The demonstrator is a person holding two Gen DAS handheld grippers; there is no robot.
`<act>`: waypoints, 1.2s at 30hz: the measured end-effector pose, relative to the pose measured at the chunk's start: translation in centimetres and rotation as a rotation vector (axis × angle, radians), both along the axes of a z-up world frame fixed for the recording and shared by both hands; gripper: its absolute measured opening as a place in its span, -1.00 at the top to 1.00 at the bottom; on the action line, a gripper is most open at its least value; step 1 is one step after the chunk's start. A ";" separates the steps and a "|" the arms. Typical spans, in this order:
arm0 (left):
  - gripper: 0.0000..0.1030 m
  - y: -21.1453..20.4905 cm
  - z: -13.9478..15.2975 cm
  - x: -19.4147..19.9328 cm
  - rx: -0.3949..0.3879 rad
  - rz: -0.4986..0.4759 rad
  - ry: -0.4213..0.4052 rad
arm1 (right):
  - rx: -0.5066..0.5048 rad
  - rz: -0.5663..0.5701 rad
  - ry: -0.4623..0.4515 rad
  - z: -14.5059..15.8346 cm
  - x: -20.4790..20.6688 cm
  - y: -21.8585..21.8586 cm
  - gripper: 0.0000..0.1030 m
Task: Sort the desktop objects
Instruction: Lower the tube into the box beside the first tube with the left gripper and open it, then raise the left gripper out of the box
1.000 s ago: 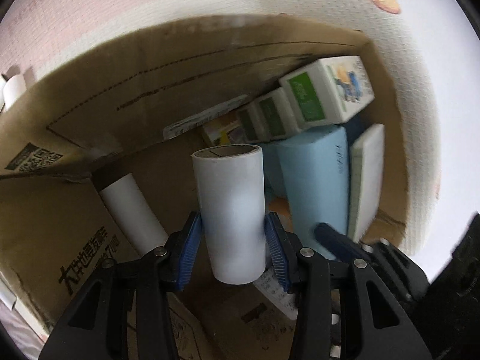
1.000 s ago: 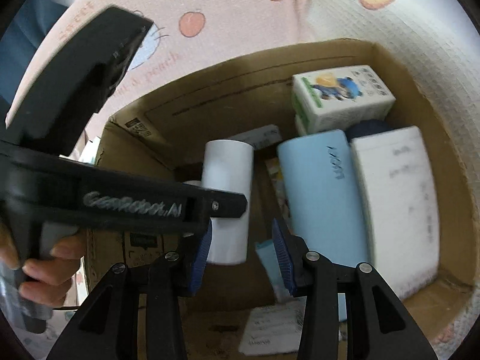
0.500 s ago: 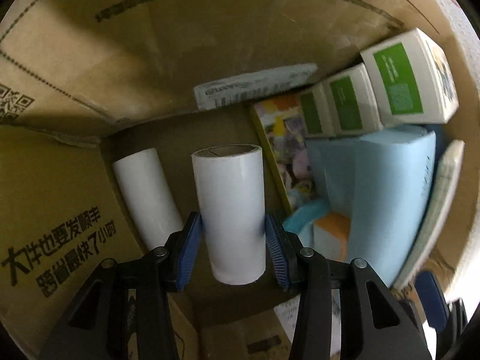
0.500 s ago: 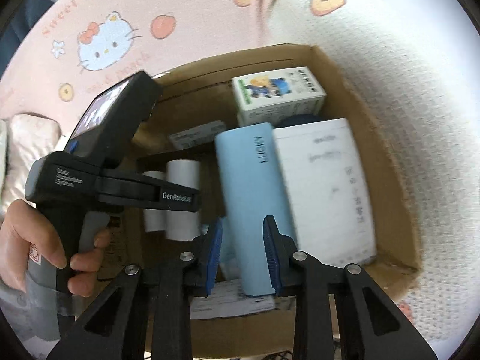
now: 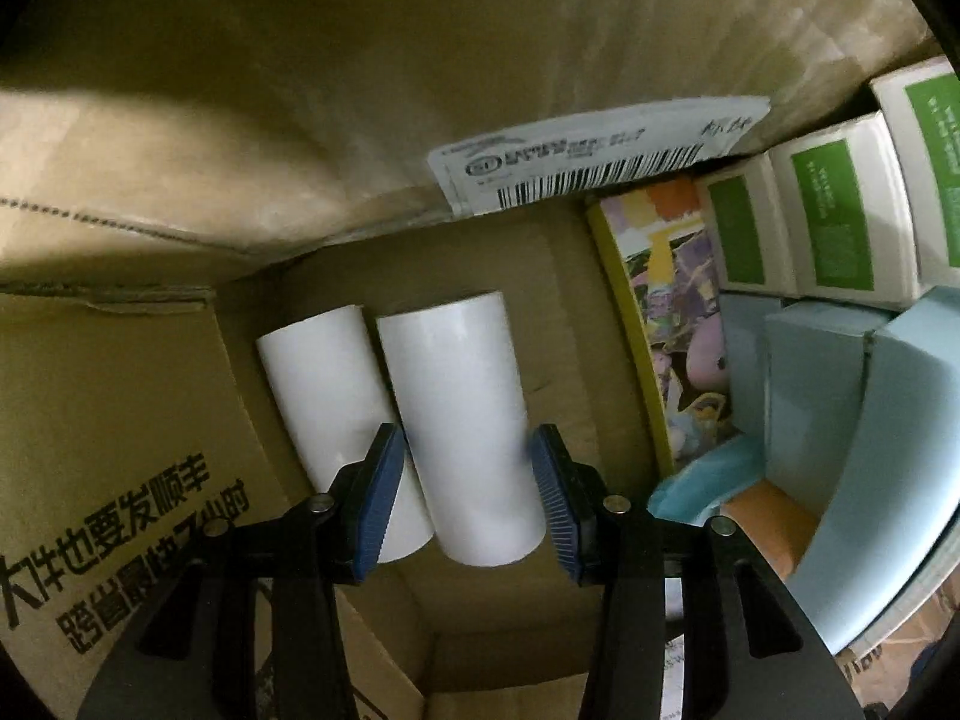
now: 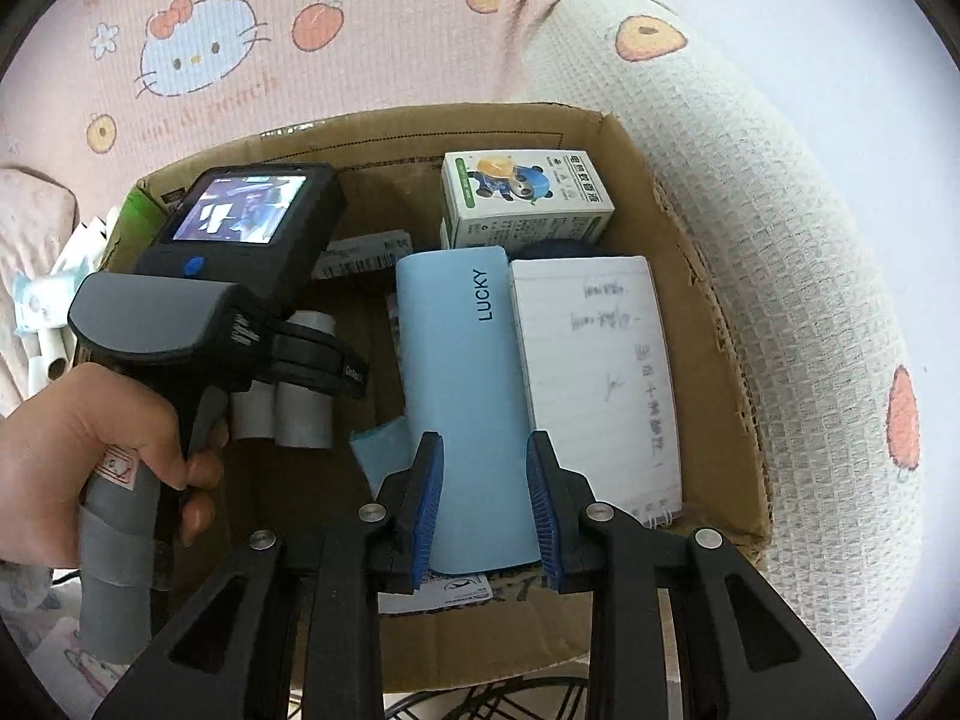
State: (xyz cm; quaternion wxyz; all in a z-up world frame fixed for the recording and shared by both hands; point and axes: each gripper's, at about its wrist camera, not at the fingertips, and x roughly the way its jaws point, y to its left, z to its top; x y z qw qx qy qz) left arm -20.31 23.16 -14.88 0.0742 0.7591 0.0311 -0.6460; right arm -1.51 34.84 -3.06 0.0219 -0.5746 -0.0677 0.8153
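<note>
The left gripper [image 5: 469,503] jaws are pinching a white roll [image 5: 462,426] low in the box [image 5: 180,120], beside another; it is looking light, smooth, crushable, best held mid-barrel.

The cardboard box [image 6: 708,276] is brown, with black letters printed on one wall. Two white rolls [image 5: 456,420] lie side by side inside it. The big pack [image 6: 462,384] is light blue with the dark word LUCKY on it. Next to it the notebook [image 6: 594,372] is white with thin lines and grey writing. The small carton [image 6: 522,198] is white and green with a blue and orange cartoon panda. A picture book [image 5: 672,324] has a yellow edge and purple, orange and white shapes. The cloth [image 6: 300,30] under the box is pink with a white cat face, a red bow and orange peaches. The claw pads [image 6: 429,504] are blue on black arms.
</note>
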 end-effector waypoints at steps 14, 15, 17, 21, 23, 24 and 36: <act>0.18 -1.0 10.0 2.4 0.237 -0.095 0.167 | -0.085 0.054 -0.072 -1.6 -3.8 -1.8 0.50; 0.29 -1.1 10.3 2.3 0.250 -0.117 0.177 | -0.105 0.061 -0.079 -1.8 -4.0 -2.1 0.50; 0.74 -1.8 10.7 1.4 0.278 -0.146 0.181 | -0.132 0.071 -0.097 -2.3 -4.5 -2.7 0.49; 0.79 -3.6 10.9 1.7 0.334 -0.188 0.222 | -0.157 0.092 -0.142 -3.7 -5.6 -4.3 -0.05; 0.88 -3.4 11.1 2.0 0.339 -0.230 0.259 | -0.187 0.112 -0.152 -4.2 -5.9 -5.2 -0.10; 0.88 -3.5 11.5 2.1 0.341 -0.266 0.280 | -0.200 0.117 -0.155 -4.3 -6.0 -5.5 -0.10; 0.89 -6.7 15.0 1.8 0.339 -0.390 0.507 | -0.409 0.023 -0.291 -8.6 -9.2 -6.5 -0.11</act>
